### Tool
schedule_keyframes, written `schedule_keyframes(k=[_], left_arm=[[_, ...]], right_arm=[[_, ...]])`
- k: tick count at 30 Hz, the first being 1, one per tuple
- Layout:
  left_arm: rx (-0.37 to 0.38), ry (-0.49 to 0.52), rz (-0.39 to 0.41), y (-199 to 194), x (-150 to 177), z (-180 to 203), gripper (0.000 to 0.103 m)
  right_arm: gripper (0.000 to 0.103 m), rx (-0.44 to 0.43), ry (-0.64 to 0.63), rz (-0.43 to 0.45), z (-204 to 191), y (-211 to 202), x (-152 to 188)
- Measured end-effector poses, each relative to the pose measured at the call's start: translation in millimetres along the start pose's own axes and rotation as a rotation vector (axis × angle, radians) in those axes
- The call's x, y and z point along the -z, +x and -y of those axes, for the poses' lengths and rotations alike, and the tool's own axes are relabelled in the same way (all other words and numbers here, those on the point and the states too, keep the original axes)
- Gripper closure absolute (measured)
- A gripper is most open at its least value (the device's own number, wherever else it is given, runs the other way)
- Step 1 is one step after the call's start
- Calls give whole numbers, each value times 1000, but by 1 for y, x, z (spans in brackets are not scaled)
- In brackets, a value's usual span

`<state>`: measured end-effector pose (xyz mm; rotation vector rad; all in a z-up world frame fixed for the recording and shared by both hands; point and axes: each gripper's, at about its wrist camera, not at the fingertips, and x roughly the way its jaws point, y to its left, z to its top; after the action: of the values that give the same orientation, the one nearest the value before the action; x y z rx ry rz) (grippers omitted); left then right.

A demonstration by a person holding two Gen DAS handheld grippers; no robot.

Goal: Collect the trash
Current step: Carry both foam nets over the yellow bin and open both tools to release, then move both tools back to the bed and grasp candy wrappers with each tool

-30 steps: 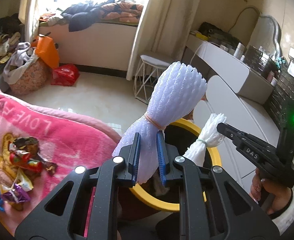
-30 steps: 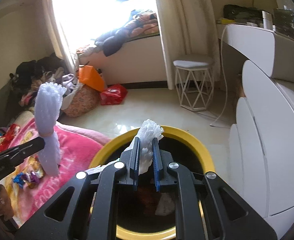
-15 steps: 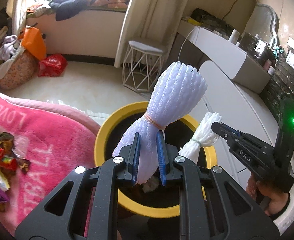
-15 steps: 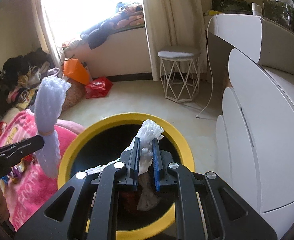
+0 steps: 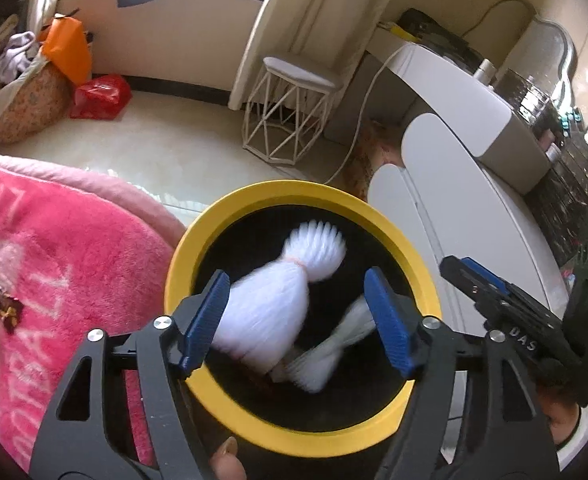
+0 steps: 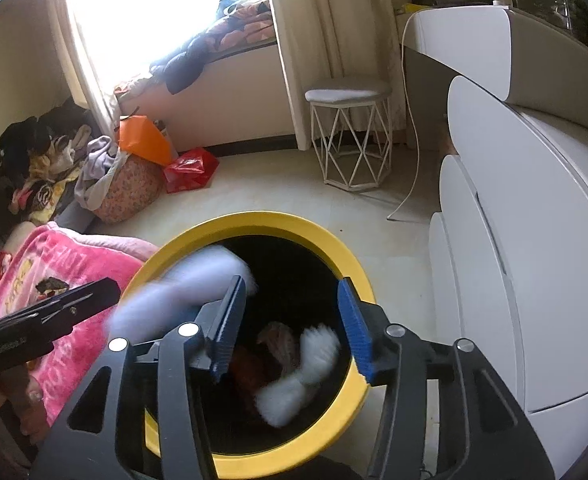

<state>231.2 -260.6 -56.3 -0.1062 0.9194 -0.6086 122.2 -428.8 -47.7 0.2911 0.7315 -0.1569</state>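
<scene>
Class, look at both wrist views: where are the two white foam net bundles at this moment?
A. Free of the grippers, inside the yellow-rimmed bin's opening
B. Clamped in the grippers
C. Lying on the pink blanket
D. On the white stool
A: the large foam bundle and small foam bundle blur within the yellow-rimmed bin, untouched by the opening left gripper and right gripper.

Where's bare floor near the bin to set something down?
Free: pale floor between yellow bin, wire stool and red bag. Crowded: clothes pile by the window, wrappers on the pink blanket, white cabinets tight against the bin.
</scene>
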Motion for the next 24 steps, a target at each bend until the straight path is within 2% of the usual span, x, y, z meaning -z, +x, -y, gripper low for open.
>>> schedule_keyframes(k=[2, 5, 7, 9, 16, 24], left_arm=[[-1, -2, 15, -6, 2, -2, 28], [-12, 2, 32, -15, 4, -5, 26], [-21, 7, 50, -22, 4, -6, 21], [-28, 9, 70, -32, 6, -10, 19], [-93, 9, 153, -69, 9, -21, 11], [-154, -19, 217, -103, 13, -42, 11]], right_arm=[[52, -2, 0, 8, -3, -3, -1], [50, -10, -7, 14, -8, -6, -1], [49, -21, -14, 19, -12, -8, -2], [45, -29, -24, 26, -19, -12, -2], [40, -75, -61, 54, -44, -25, -2], [39, -124, -97, 76, -71, -35, -5]])
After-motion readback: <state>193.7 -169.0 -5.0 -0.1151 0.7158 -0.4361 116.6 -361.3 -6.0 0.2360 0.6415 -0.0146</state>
